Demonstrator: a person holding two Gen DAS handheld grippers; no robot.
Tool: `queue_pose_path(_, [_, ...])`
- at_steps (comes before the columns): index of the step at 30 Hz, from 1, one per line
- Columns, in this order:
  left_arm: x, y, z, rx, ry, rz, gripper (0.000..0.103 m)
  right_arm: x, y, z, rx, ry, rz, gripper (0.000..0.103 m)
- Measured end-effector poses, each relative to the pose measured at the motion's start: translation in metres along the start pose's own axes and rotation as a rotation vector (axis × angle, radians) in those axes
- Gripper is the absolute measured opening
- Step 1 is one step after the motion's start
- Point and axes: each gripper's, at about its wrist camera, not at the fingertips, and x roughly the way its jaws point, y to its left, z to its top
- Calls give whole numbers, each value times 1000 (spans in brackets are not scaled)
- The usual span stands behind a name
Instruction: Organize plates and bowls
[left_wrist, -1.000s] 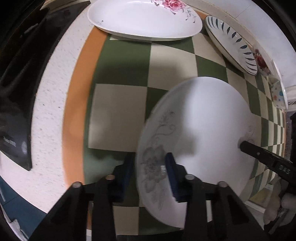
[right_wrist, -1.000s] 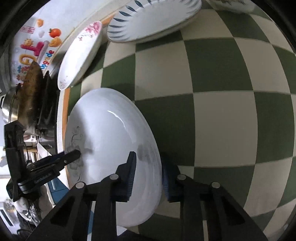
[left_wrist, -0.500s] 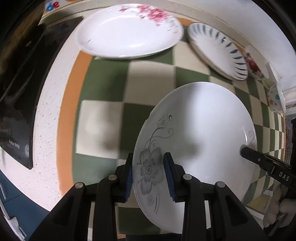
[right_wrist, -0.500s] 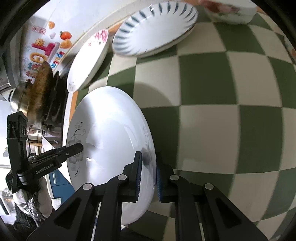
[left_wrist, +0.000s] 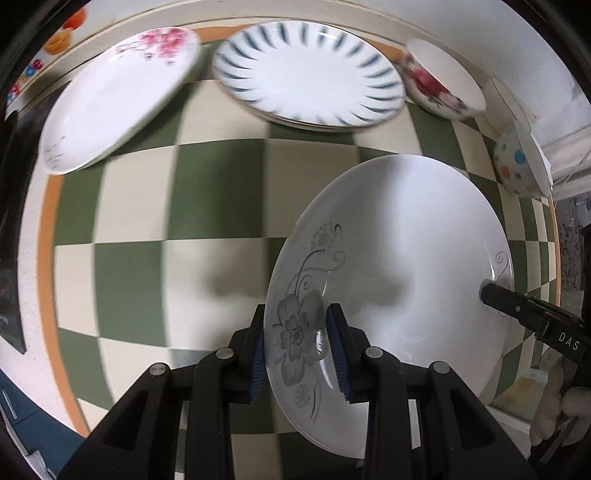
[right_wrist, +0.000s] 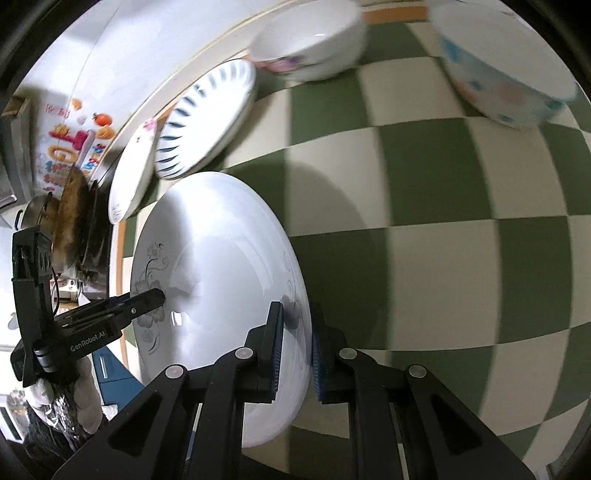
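The white plate with the grey flower (left_wrist: 399, 266) looks like glazed ceramic, smooth and glossy, with bright glints across its face. Beyond it, the blue-striped plate (left_wrist: 310, 74), the pink-flowered plate (left_wrist: 110, 107), the rose bowl (left_wrist: 443, 79) and the spotted bowl (left_wrist: 517, 166) have the same shiny glazed finish. The green and cream checked mat (left_wrist: 221, 206) under the white plate looks matt and smooth. The left hand-held gripper (left_wrist: 295, 347) and the right hand-held gripper (right_wrist: 297, 349) are matt black plastic with ribbed blue pads (left_wrist: 258, 358) and small metal pins. Beside the mat, the table (left_wrist: 31, 221) is speckled and stone-like.
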Motion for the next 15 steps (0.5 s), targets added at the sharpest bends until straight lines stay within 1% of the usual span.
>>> queue_pose_path(2, [6,-13,6,8,7,5,29,-3,-15,1,12,3,1,15])
queue_pose_path(6, [14,-21,11,10,21,12,29,-3,-38,2,24,11,0,15])
queue_pose_path(8, [18,-23,13,7,28,20,30,0,-42,3,25,17,0,15])
queue_pose_path(13, [21,-16,12,-1,31,31,31,7,-50,0,23,36,4,15])
queue_pose_path(14, [15,-6,6,-2,29,29,31,8,-48,0,18,34,4,15])
queue_pose_path(15, [13,-6,3,-1,26,30,31,7,-48,0,10,32,-2,15])
